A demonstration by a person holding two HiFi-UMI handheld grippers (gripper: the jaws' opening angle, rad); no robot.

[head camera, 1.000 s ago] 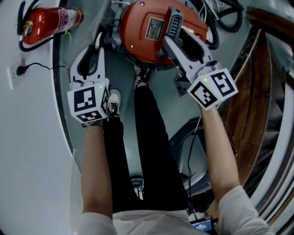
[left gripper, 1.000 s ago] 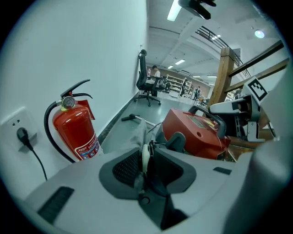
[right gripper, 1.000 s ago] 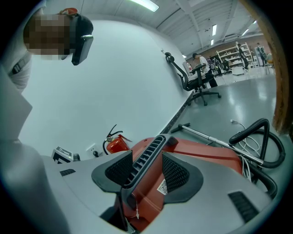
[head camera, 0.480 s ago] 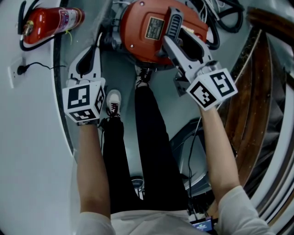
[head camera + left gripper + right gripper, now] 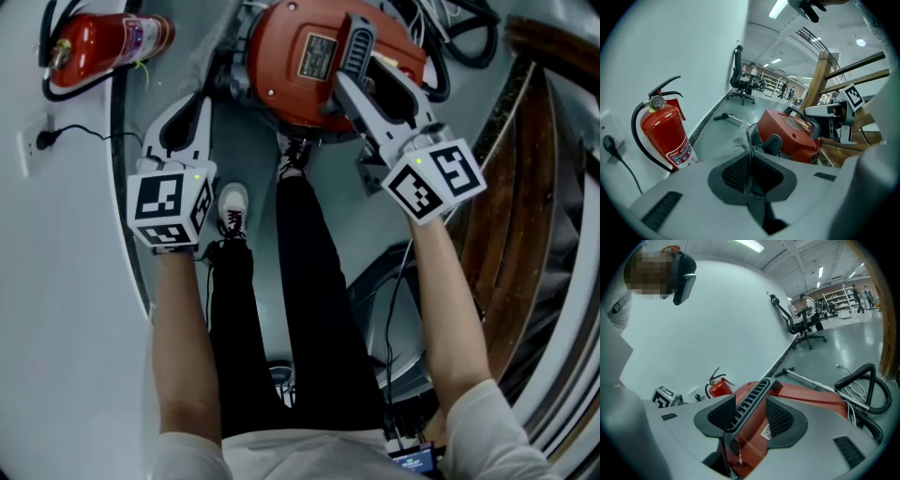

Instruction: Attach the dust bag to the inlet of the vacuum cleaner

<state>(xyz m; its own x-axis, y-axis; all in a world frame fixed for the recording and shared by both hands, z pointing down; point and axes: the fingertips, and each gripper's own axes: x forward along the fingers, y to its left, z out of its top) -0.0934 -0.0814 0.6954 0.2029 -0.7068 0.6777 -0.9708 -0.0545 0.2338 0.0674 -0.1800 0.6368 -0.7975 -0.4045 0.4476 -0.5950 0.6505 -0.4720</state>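
Both forearms reach forward toward the red vacuum cleaner (image 5: pixel 291 66) on the floor, the left forearm (image 5: pixel 183 347) coming straight up on its left side, the right forearm (image 5: pixel 450 300) angling in from the right. Both grippers tilt downward, the left more steeply.

The left gripper (image 5: pixel 199 98) sits just beside the vacuum cleaner's left flank. Its jaws have just been closing and now stand almost together, the pads (image 5: pixel 736 171) pinching a thin grey edge of the dust bag (image 5: pixel 736 140). The bag rises from the jaws as a limp grey fold, just left of the vacuum cleaner's body; whether it touches the inlet I cannot tell.

The right gripper (image 5: pixel 361 75) lies over the top of the vacuum cleaner, its jaws part open and clamped on either side of the black ribbed handle (image 5: pixel 752 401).

A fire extinguisher (image 5: pixel 103 42) stands against the wall, well left of the vacuum cleaner.
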